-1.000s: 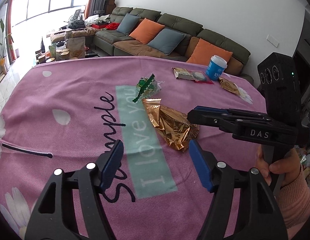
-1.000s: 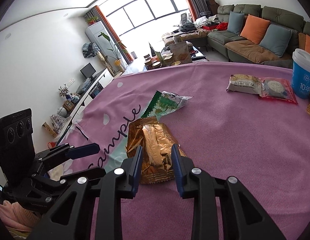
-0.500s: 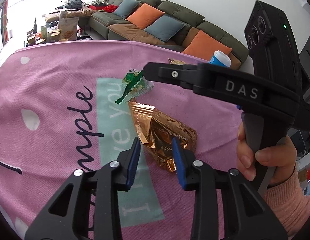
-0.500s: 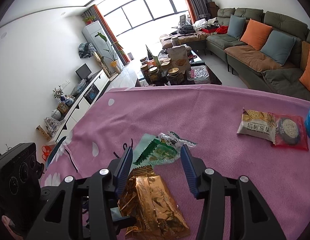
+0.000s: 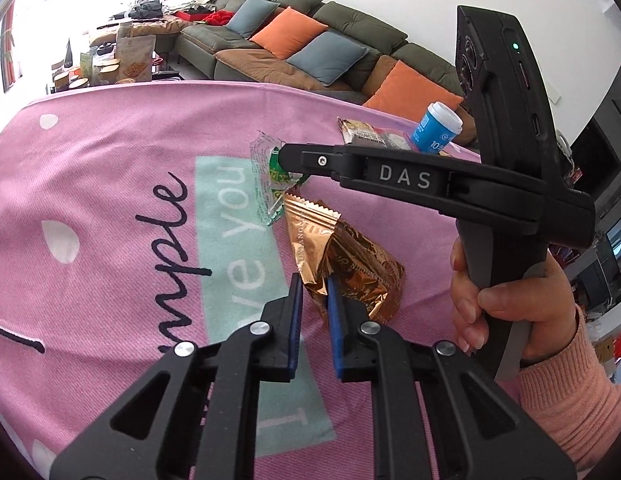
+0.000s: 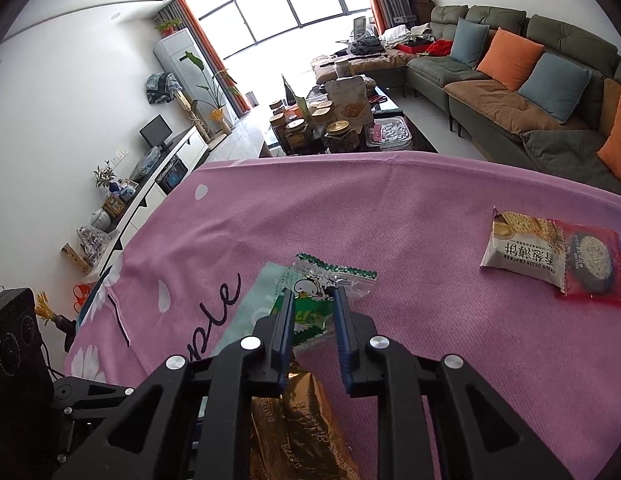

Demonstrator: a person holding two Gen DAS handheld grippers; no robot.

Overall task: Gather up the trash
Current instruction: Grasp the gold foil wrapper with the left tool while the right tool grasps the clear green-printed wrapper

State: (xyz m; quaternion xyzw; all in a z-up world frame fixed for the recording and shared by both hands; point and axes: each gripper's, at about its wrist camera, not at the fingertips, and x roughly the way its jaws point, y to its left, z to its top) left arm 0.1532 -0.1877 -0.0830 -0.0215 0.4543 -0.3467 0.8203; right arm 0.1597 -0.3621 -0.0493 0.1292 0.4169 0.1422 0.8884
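A crumpled gold foil wrapper [image 5: 350, 256] lies on the pink tablecloth [image 5: 110, 200]. My left gripper [image 5: 314, 286] is shut on the wrapper's near edge. The wrapper also shows in the right wrist view [image 6: 306, 432], under the fingers. A green and clear snack wrapper [image 6: 318, 292] lies just beyond it. My right gripper [image 6: 310, 304] is shut on this green wrapper's near part. In the left wrist view the right gripper's fingers [image 5: 302, 158] reach over the green wrapper [image 5: 270, 184].
A cracker packet [image 6: 522, 244] and a red packet [image 6: 590, 268] lie at the cloth's far right, next to a blue cup [image 5: 436, 128]. A sofa [image 6: 530, 80] and a loaded coffee table [image 6: 342, 124] stand beyond the table.
My left gripper has moved forward and shut on the gold wrapper. My right gripper has moved from the gold wrapper to the green wrapper and closed on it.
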